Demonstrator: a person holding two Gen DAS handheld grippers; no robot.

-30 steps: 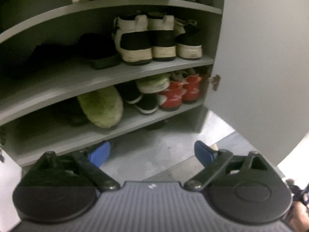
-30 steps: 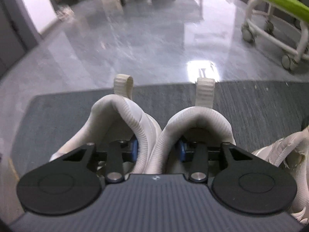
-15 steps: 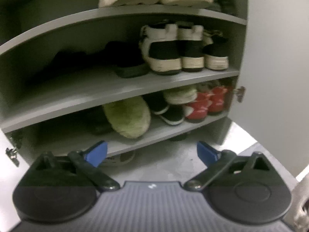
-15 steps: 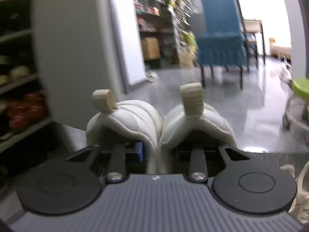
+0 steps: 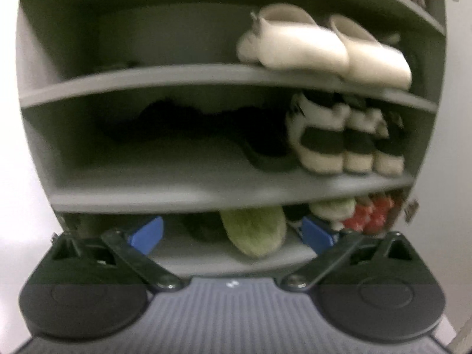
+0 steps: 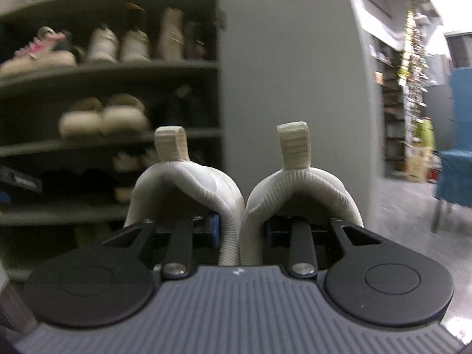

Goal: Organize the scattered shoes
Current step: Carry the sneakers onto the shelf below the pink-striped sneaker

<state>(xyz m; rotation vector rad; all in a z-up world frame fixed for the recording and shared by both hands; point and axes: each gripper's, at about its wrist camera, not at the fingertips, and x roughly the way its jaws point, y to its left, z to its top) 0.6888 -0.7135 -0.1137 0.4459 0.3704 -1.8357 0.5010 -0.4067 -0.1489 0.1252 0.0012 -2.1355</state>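
Observation:
A pair of white knit sneakers [image 6: 188, 183] with heel loops hangs in the air, heels toward the camera. My right gripper [image 6: 240, 230] is shut on the pair, one finger inside each shoe, pinching the two inner collars together. It faces the grey shoe cabinet [image 6: 103, 67]. My left gripper [image 5: 231, 236] is open with nothing between its blue pads [image 5: 146, 234], close in front of the cabinet's lower shelves. The middle shelf [image 5: 177, 185] has bare room on its left half.
The shelves hold cream slippers [image 5: 321, 50], black-and-white sneakers [image 5: 339, 138], dark shoes [image 5: 206, 124], a green fuzzy slipper [image 5: 253, 230] and red shoes [image 5: 368, 215]. The open cabinet door [image 6: 289, 73] stands right of the shelves. A blue-covered chair [image 6: 454, 165] is far right.
My right gripper lifted the white pair off the dark mat and swung it round to face the cabinet. The left gripper rose and moved closer to the shelves, its jaws spreading a little wider.

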